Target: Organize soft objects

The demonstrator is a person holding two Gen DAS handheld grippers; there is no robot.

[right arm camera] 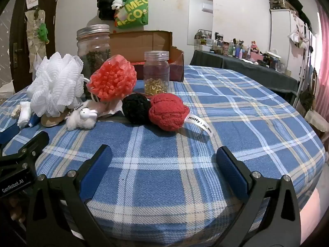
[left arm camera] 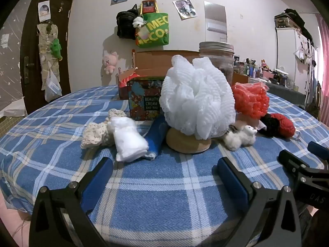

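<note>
Both grippers hovered wide apart and empty over the plaid cloth point(left arm camera: 164, 195). Ahead of the left gripper point(left arm camera: 164, 175), a white mesh pouf point(left arm camera: 197, 98) hid most of a jar point(left arm camera: 218, 53) and half a patterned tin point(left arm camera: 144, 100). Beyond the right gripper point(right arm camera: 164, 164) lay a red-and-black plush point(right arm camera: 156, 111), its tag partly unreadable.

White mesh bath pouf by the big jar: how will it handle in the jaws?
The white mesh pouf looks like gathered netting, so it should squash and spring back, not hold shape. Probably very light for its bulk. It sits on a tan round pad, so a push may tip it off.
</note>
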